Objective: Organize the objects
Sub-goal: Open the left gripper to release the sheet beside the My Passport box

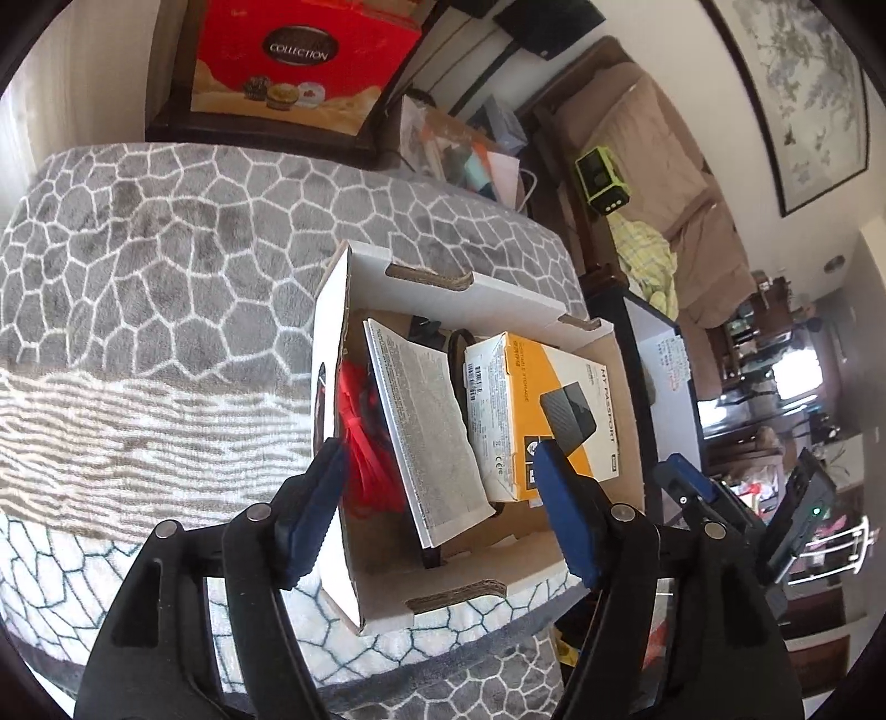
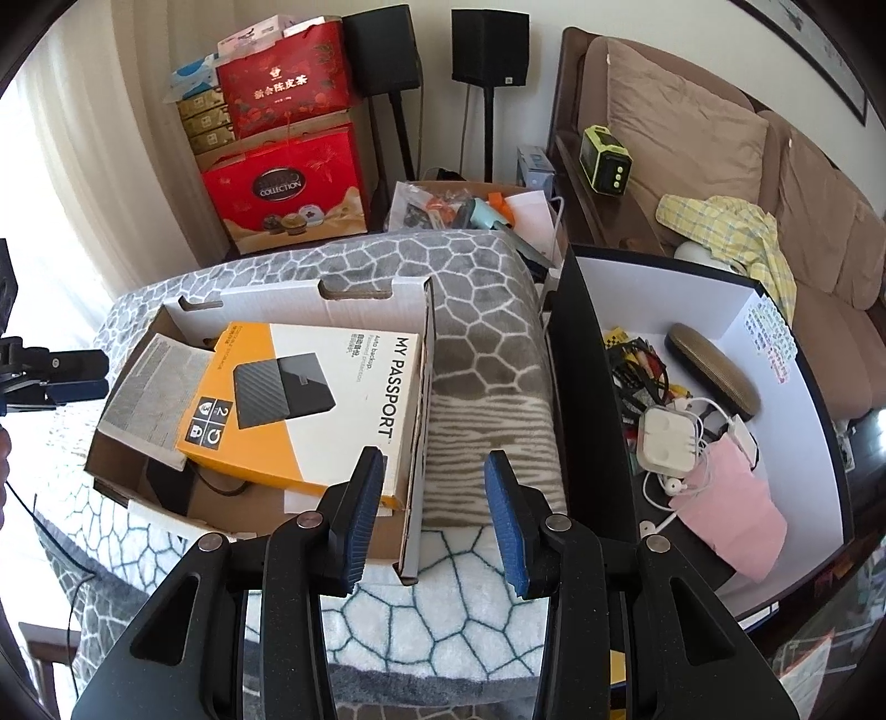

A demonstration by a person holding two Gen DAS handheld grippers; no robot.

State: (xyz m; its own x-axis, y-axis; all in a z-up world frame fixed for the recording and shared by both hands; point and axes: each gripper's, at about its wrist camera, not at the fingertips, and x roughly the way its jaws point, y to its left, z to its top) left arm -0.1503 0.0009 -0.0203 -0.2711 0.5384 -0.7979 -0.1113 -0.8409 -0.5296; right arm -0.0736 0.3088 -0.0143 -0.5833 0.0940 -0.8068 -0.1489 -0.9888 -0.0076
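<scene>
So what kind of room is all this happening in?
Most likely a lived-in home living room. A brown cushioned sofa runs along the wall, two black speakers on stands sit in the corner, and a framed ink painting hangs above. Red gift boxes are stacked nearby.

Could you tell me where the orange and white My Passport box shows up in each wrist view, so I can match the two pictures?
Left wrist: My Passport box sits right of centre, inside the cardboard box, just beyond the right fingertip.
Right wrist: My Passport box lies left of centre, in the same cardboard box.
Shared landmark: the printed leaflet beside it.
</scene>
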